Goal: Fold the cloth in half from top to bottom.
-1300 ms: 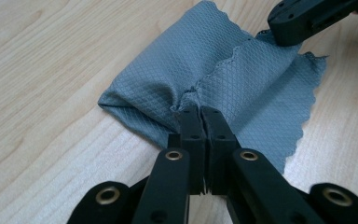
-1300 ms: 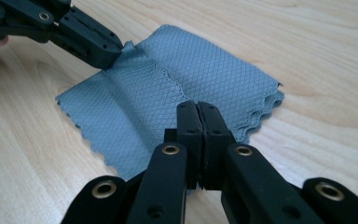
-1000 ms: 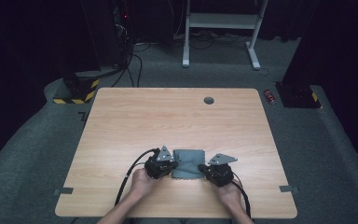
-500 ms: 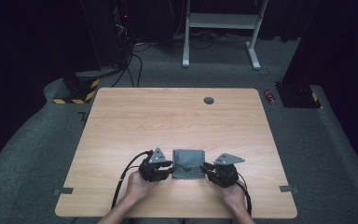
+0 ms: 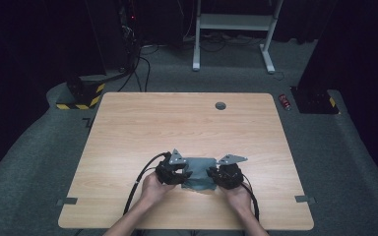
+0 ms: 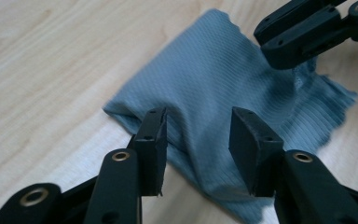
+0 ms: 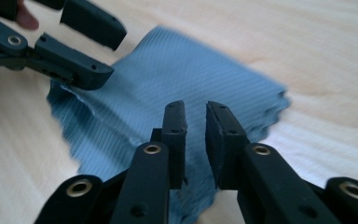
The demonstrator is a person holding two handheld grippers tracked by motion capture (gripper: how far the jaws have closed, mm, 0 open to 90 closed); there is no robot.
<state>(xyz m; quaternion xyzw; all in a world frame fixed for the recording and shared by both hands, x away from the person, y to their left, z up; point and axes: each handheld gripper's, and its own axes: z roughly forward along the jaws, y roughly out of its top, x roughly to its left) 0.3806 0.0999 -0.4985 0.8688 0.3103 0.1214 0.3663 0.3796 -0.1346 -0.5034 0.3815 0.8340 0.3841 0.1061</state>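
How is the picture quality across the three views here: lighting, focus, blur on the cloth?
High view: the light wooden table is evenly lit, the room behind falls to near black, and the folded grey-blue ribbed cloth is small and soft. Left gripper view: cloth weave crisp, near jaws sharp, soft shadow under its edge. Right gripper view: far cloth edge slightly smeared.

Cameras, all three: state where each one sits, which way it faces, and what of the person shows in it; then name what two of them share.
High view: fixed above the person's side, looking forward and down on the table; forearms, hands, left gripper and right gripper show.
Left gripper view: rides the left gripper, looking along its parted jaws at the grey-blue cloth; the right gripper shows top right.
Right gripper view: rides the right gripper, facing the same cloth; the left gripper shows top left.
Shared: both gripper views show the cloth and the opposite gripper.
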